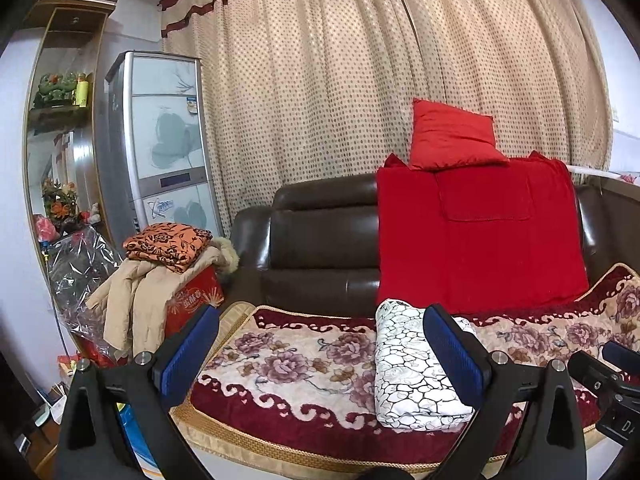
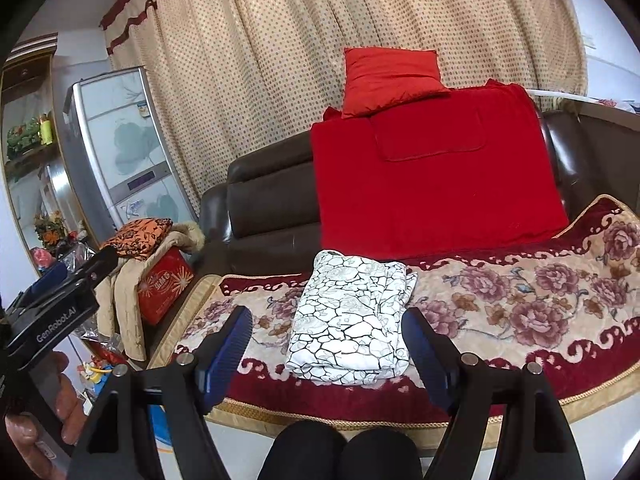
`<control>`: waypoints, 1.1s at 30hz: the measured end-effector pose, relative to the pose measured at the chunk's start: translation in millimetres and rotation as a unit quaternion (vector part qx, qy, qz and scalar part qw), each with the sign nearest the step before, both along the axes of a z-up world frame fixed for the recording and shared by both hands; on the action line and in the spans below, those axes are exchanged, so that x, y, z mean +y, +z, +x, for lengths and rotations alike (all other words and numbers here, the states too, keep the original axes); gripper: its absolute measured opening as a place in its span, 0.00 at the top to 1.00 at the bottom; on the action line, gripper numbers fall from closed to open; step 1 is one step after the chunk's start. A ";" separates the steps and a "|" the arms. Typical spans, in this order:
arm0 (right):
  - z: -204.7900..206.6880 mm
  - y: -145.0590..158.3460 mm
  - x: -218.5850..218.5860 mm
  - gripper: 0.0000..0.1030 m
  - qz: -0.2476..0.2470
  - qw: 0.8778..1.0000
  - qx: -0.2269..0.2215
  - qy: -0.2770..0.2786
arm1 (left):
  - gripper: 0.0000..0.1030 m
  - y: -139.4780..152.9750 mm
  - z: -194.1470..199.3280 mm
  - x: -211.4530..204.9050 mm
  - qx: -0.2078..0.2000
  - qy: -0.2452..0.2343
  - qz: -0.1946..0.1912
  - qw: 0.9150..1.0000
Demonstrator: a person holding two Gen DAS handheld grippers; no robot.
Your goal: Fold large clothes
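Closest to me in the right wrist view are the person's dark knees [image 2: 340, 452] at the edge of the sofa seat. My right gripper [image 2: 326, 354] has its blue ribbed fingers [image 2: 232, 344] spread wide with nothing in them. My left gripper [image 1: 320, 356] is spread wide too and holds nothing. A hand [image 2: 36, 412] grips the left tool at the side.

Just past the fingers, the folded white garment [image 2: 350, 316] with black crackle lines lies flat in a neat block on the flowered blanket [image 2: 520, 300], which is soft, cream and dark red. No finger touches the garment.

Behind it, a red throw [image 2: 432, 184] hangs over the shiny brown leather sofa back [image 2: 272, 196], and a red cushion [image 2: 390, 80] sits on top. To the left, an orange patterned cloth [image 1: 168, 244] and a beige coat [image 1: 136, 300] are piled on a red box [image 1: 196, 300]. Farthest back hang dotted curtains [image 1: 340, 80], with a tall grey air conditioner [image 1: 164, 140] beside them.
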State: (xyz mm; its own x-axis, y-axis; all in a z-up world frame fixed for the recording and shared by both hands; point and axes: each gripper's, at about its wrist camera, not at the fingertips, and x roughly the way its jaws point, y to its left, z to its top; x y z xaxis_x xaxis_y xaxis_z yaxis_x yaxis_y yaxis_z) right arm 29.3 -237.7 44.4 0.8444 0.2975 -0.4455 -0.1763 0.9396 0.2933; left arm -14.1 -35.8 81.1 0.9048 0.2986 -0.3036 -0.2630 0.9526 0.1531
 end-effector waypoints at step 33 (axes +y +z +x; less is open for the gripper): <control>-0.2 -6.7 20.0 0.22 -0.023 0.999 0.017 -0.026 | 0.00 -7.3 -9.3 9.4 -0.002 -0.009 -0.013 1.000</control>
